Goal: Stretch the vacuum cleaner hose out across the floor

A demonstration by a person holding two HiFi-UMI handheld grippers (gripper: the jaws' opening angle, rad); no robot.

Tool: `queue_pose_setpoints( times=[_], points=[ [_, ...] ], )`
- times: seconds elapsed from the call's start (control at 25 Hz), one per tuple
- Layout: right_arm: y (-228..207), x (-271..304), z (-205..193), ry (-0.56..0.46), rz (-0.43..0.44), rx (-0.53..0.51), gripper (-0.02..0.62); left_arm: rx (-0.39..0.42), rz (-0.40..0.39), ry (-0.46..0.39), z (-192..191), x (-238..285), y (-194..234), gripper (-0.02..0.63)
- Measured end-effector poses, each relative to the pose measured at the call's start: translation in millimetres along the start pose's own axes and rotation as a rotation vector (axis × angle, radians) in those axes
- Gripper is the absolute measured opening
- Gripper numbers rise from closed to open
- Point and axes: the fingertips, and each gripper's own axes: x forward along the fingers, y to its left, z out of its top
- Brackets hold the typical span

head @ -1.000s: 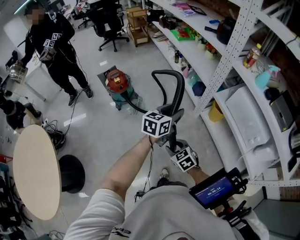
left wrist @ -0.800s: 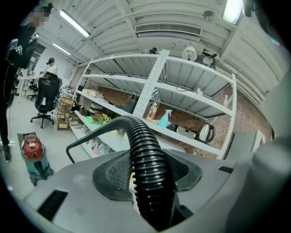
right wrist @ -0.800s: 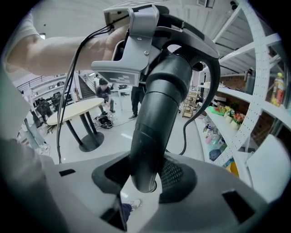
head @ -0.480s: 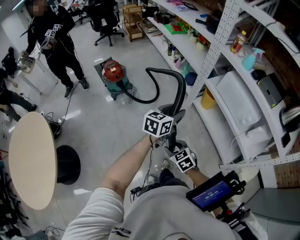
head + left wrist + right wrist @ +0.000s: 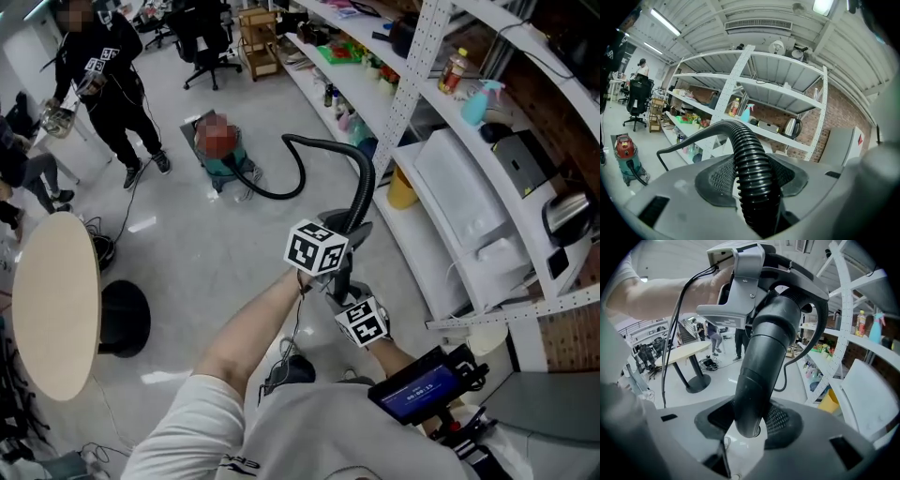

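The right gripper (image 5: 749, 420) is nearest, low in front of the person's chest, its jaws clamped on the smooth rigid end of the hose (image 5: 764, 362), which passes between the pads and pokes out just below them. Just beyond and above it, the left gripper (image 5: 757, 190) pinches the ribbed part of the same hose, both pads pressed against its sides. From there the hose rises, bends over in a tall arch near the shelves (image 5: 441, 187) on the right, then drops to the floor and curves left to the vacuum (image 5: 623, 150), which stands well apart on the pale floor (image 5: 206, 244), farther off. A round table (image 5: 52, 300) sits at the near left. At the far left a person in black (image 5: 108, 84) stands, with an office chair (image 5: 206, 42) beyond.
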Motion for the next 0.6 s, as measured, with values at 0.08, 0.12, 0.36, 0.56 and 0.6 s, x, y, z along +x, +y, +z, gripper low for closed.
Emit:
queue_pose_setpoints(
  times=[0.08, 0.12, 0.36, 0.56, 0.6],
  points=[
    [-4.1, -16.9, -14.4, 0.003, 0.004, -0.004, 0.163, 0.002, 0.002, -0.004, -4.2, 9.1, -20.1, 0.175],
    [-7.6, -25.8, -23.6, 0.003, 0.006, -0.006, 0.163, 0.001, 0.003, -0.006, -7.0, 15.4, -31.2, 0.175],
    [-19.5, -73.1, -86.6, -0.012, 0.033, -0.015, 0.163, -0.006, 0.027, 0.001, -37.1, 51.0, -92.4, 0.175],
    [-16.4, -115.8, -141.9, 0.008, 0.060, -0.017, 0.163, -0.037, 0.046, 0.013, -69.0, 70.2, -145.1, 0.175],
    [-15.2, -123.3, -150.3, 0.011, 0.064, -0.015, 0.163, -0.039, 0.049, 0.017, -73.6, 72.9, -154.7, 0.175]
  ],
)
